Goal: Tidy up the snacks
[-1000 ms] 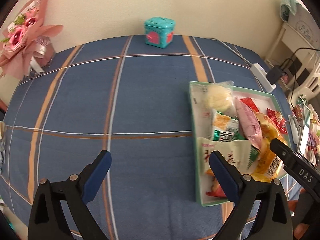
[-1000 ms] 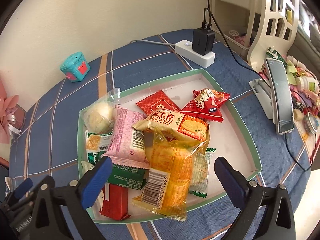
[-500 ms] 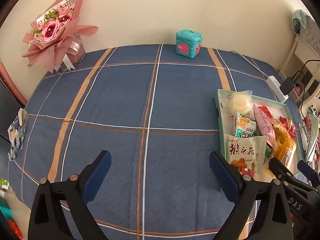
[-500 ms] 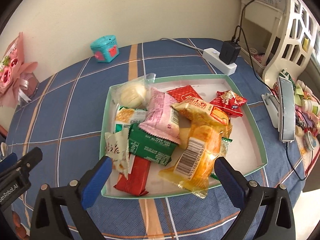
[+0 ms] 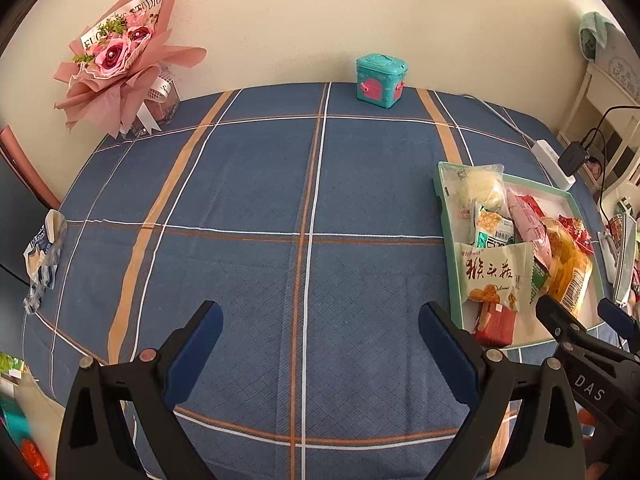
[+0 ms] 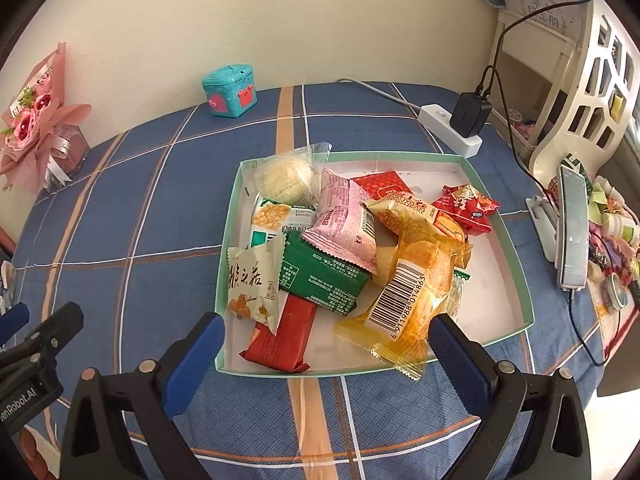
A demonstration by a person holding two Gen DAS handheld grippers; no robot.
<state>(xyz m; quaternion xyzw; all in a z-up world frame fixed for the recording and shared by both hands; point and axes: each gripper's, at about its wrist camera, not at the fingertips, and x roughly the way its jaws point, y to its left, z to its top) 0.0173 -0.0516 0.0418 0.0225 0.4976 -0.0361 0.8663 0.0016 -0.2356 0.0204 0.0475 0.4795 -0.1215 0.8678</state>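
A mint-green tray (image 6: 516, 264) on the blue plaid tablecloth holds a heap of snack packs: an orange pack with a barcode (image 6: 412, 292), a pink pack (image 6: 348, 224), a green pack (image 6: 320, 276), a red bar (image 6: 280, 336), a cream pack with Chinese writing (image 6: 252, 280) and a round pastry (image 6: 286, 178). My right gripper (image 6: 326, 346) is open and empty above the tray's near edge. My left gripper (image 5: 320, 336) is open and empty over bare cloth, left of the tray (image 5: 442, 184).
A teal toy box (image 5: 380, 80) stands at the back by the wall. A pink bouquet (image 5: 120, 56) is at the back left. A power strip with a charger (image 6: 456, 124) and a phone on a stand (image 6: 572, 228) lie right of the tray.
Both grippers have pulled back and up from the tray. The left view has swung left and now shows most of the table. Both stay open.
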